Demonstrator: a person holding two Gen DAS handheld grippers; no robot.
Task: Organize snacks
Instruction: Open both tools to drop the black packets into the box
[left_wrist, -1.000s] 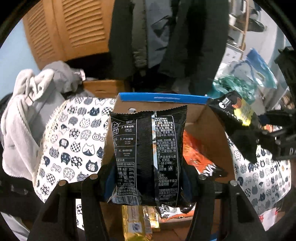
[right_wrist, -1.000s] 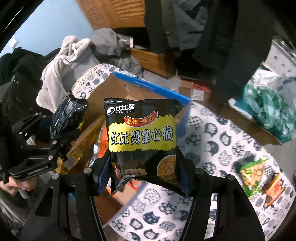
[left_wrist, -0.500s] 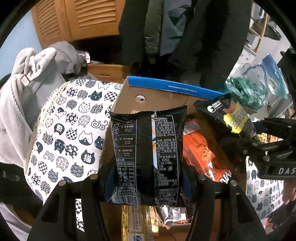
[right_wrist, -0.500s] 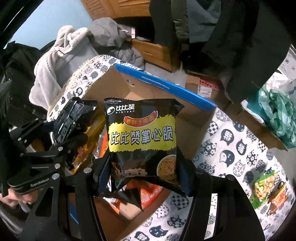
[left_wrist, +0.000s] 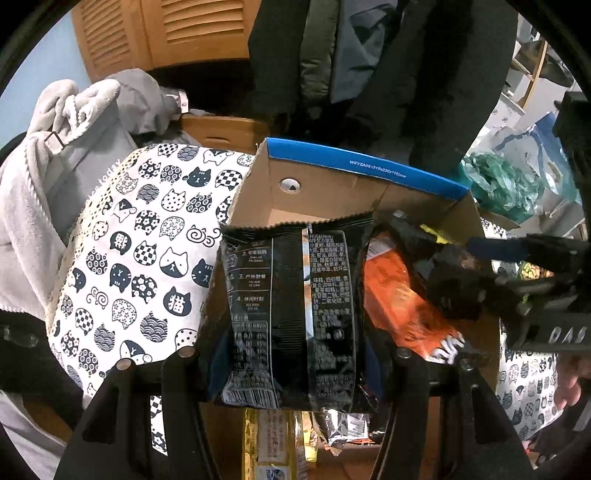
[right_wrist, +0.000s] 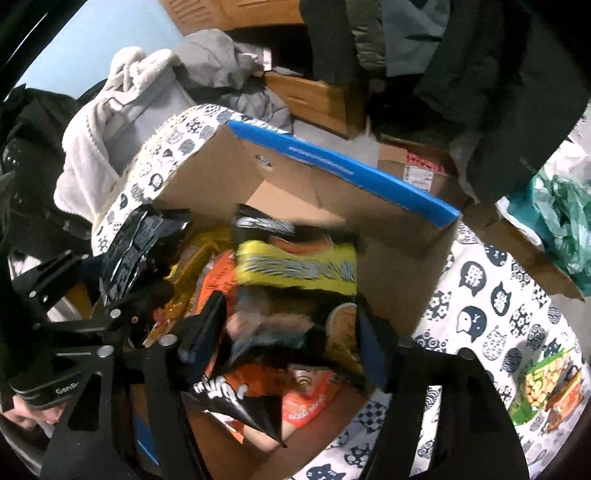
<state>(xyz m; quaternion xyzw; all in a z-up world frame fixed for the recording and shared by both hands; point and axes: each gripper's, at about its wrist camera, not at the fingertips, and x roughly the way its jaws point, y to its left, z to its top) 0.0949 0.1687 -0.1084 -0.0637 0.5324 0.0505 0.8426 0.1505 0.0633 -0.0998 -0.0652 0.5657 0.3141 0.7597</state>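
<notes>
**Both snack packs over the open box, right one coming loose**

Cluttered room: cat-print cloth (left_wrist: 147, 258) covers the worktop, louvred wooden doors (left_wrist: 177, 33) and dark hanging coats (left_wrist: 388, 55) behind, a grey fleece heap (left_wrist: 48, 155) at the far left of the worktop.

Cardboard box (left_wrist: 332, 195) with a blue top edge sits open on the cloth. Already inside: an orange packet (left_wrist: 399, 299), a yellow packet (left_wrist: 273, 443) near the bottom edge of the left view, and a silvery wrapper beside it.

Left hand-held gripper (left_wrist: 295, 354): pinching a black snack pack (left_wrist: 291, 314), back side with white print facing the camera, upright, above the near-left part of the box. Pads press on both edges of the pack.

Right hand-held gripper (right_wrist: 284, 347): jaws opening. The black-and-yellow snack pack (right_wrist: 295, 269) sits between them, motion-blurred and tilted away over the orange packets in the box. Pads look clear of its sides, though blur makes the contact hard to judge.

Each gripper shows in the other's view: the left one at the left edge of the right view, the right one at the right edge of the left view.

Two more snack packets (right_wrist: 546, 387), green and orange, lie on the cloth to the right of the box, well apart from it.
</notes>
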